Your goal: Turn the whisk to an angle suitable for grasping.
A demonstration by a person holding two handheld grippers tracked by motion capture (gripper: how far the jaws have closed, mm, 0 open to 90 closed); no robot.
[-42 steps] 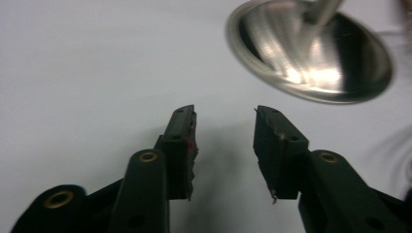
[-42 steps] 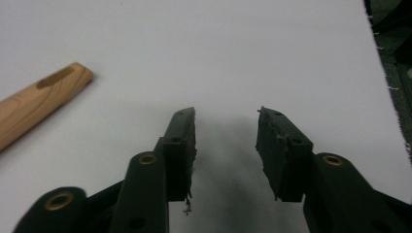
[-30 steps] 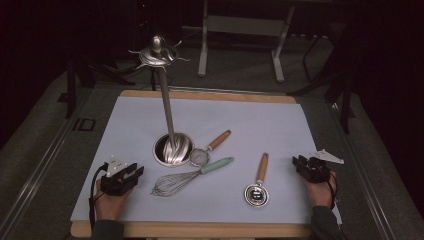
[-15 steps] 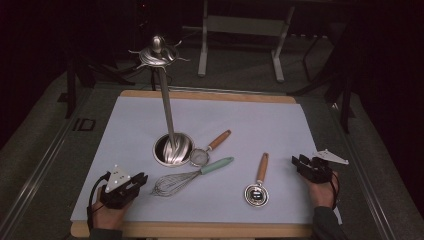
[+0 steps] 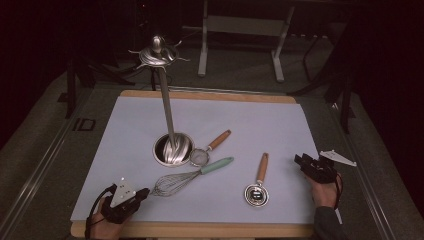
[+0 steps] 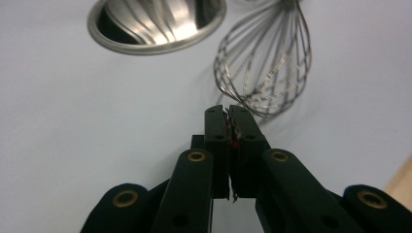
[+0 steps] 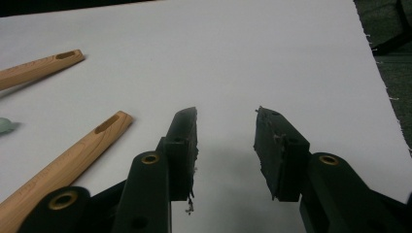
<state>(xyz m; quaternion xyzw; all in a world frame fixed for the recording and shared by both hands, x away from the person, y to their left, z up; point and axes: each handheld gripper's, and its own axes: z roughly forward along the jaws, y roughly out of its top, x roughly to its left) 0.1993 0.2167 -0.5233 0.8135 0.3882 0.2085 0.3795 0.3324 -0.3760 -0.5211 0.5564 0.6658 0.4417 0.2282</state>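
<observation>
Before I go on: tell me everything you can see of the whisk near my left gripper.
The whisk is a balloon type: thin shiny wire loops, metal by the look, on a pale mint-green handle. It lies flat on the white sheet, loops toward the left gripper, handle angled up and away to the right. Its handle end lies close to the small strainer; contact is unclear. The shut jaws stop just short of the loops, nothing between them.

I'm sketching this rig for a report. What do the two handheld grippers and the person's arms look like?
Both are black. The left gripper carries a grey three-cornered plate on top and a trailing black cable; the right gripper has a similar plate and cable. Up close, each has two flat black jaws on arms with brass-coloured rivets. A dark sleeve covers the right forearm.
</observation>
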